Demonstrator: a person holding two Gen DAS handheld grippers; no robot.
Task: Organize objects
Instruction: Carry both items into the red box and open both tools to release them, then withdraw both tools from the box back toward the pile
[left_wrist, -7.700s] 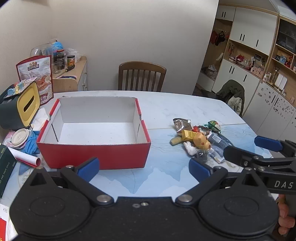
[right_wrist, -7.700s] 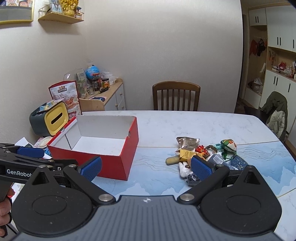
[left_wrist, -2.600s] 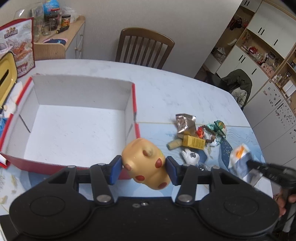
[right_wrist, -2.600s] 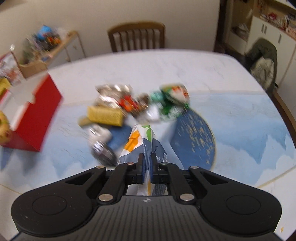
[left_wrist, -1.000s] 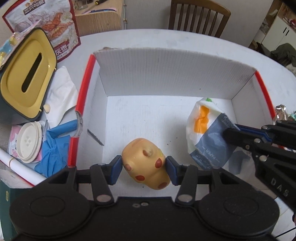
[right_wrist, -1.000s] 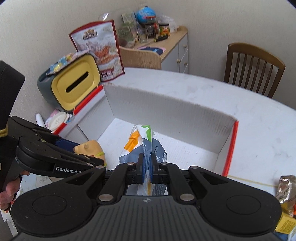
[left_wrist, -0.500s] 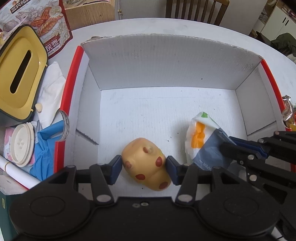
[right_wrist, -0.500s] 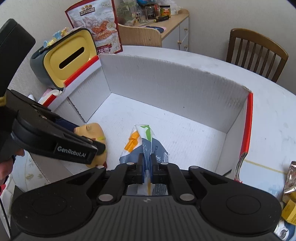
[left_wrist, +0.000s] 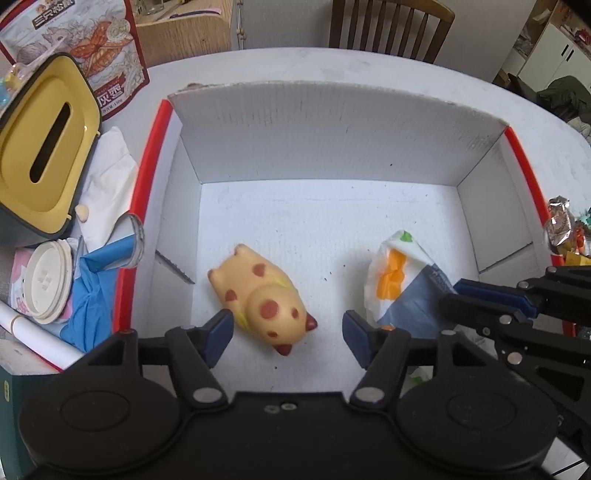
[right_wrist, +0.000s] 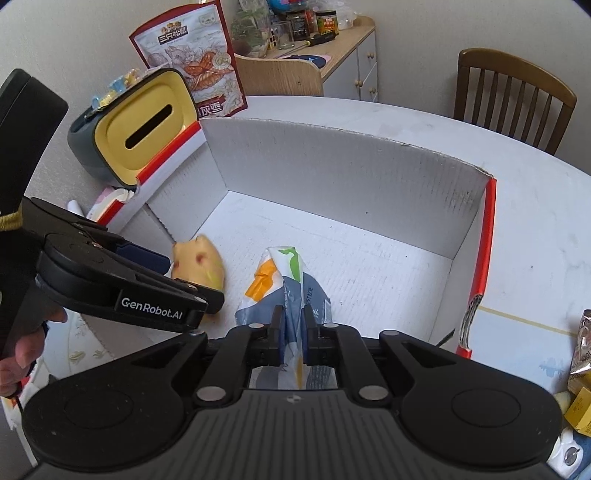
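The left gripper (left_wrist: 287, 330) points steeply down into the red-and-white cardboard box (left_wrist: 332, 147). Its jaws have just been opening and now stand apart; neither blue pad touches anything. The yellow spotted animal toy (left_wrist: 260, 295) lies on its side on the box floor between and just beyond the pads, free of both. In the left wrist view it sits at about 7 o'clock on the floor, near the left wall.

The right gripper (right_wrist: 293, 325) is closed on the plastic packet (right_wrist: 284, 280), white, orange, green and grey-blue in colour. The pads pinch the packet's near end. In the left wrist view the packet (left_wrist: 399, 280) sits at about 4 o'clock on the box floor, well apart from the toy. Its far end appears to rest on the floor, though the contact is not clearly visible.

The box stands on the white surface (left_wrist: 546, 140). At 9 o'clock from the box, just beside its left wall, are a yellow-lidded tissue container (left_wrist: 40, 147), a printed snack bag (left_wrist: 85, 48), a white tissue (left_wrist: 107, 184), a blue cloth (left_wrist: 88, 295) and a round white lid (left_wrist: 44, 280). At 3 o'clock, past the right wall, a foil wrapper (left_wrist: 559, 225) lies on the surface. A wooden chair (left_wrist: 391, 26) stands at 12 o'clock beyond the surface. A hand (right_wrist: 26, 343) holds the left gripper's handle at the left edge of the right wrist view.
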